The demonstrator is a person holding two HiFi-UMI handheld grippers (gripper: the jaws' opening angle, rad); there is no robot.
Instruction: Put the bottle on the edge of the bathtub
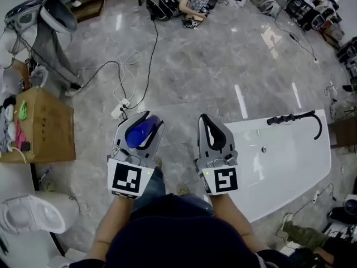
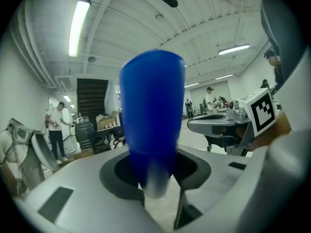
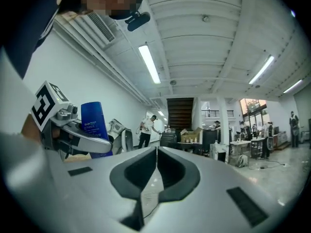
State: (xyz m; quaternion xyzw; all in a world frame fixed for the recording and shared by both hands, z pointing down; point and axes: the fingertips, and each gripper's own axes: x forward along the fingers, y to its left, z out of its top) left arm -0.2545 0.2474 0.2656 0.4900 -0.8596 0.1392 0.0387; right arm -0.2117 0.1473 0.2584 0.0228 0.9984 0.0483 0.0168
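Observation:
My left gripper [image 1: 140,124] is shut on a blue bottle [image 1: 140,134], which stands up between its jaws; in the left gripper view the blue bottle [image 2: 151,120] fills the middle, its pale cap end low between the jaws. My right gripper [image 1: 210,128] hangs beside it with jaws shut and nothing between them [image 3: 156,152]. From the right gripper view the bottle [image 3: 95,123] shows at left in the other gripper. The white bathtub [image 1: 290,166] lies to the right, its near edge just right of my right gripper.
A black tap with hose [image 1: 295,119] sits on the tub's far rim. A cardboard box [image 1: 42,127] stands at left, a white toilet [image 1: 33,214] at lower left. Cables and a power strip [image 1: 120,109] lie on the marble floor ahead. A person [image 1: 192,4] sits far off.

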